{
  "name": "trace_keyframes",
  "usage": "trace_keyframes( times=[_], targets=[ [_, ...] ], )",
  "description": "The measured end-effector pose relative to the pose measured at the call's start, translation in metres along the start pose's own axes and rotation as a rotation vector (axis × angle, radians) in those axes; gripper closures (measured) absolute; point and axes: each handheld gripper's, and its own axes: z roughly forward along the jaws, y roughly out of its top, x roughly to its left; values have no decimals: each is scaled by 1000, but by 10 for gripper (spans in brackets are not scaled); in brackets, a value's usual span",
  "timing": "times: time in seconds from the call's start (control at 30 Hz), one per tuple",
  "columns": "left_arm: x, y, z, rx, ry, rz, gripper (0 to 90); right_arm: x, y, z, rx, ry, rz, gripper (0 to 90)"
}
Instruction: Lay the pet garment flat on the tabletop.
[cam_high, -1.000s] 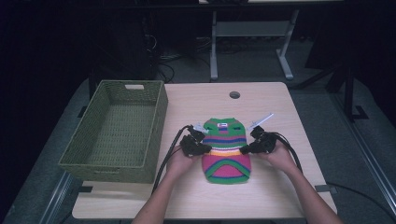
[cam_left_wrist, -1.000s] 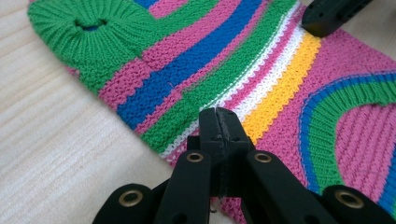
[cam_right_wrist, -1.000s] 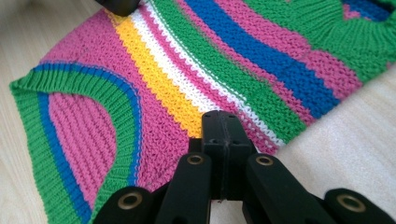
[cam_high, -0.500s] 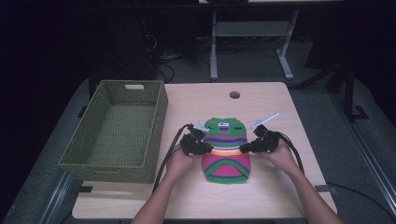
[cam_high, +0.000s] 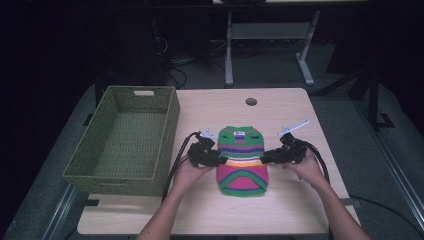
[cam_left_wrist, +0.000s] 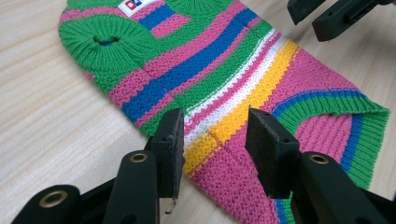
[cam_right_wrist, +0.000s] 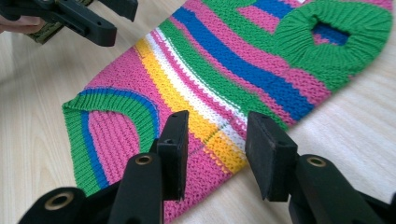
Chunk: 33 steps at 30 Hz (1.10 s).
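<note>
High view: striped knitted sweater (cam_high: 242, 160) was laid flat on the counter (cam_high: 280, 210), beside the wicker basket (cam_high: 125, 140). Left gripper (cam_high: 218, 160) and right gripper (cam_high: 266, 158) jaws, just opened, were parted astride its side edges, apparently releasing it.

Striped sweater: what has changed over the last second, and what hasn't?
Both grippers, left gripper and right gripper, have just been opening at the striped sweater's side edges, letting it go. The sweater lies flat where it was; the green basket hasn't moved.
</note>
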Motion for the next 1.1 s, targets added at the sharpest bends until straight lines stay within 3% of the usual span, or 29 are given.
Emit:
trace_keyframes(
  times=[0.27,0.3,0.57,1.1],
  targets=[
    [-2,-6,-3,11,-4,3,540,-1,-5,-8,-20,-4,3,545],
    [-3,-7,-4,-3,-1,-13,532,-2,-6,-10,-23,-4,4,538],
    [-6,-10,-9,-2,-8,-6,429,-2,-14,-20,-36,-9,6,501],
    [-12,-22,-17,-33,-14,-13,373,-2,-33,-33,-55,-21,4,453]
  ],
)
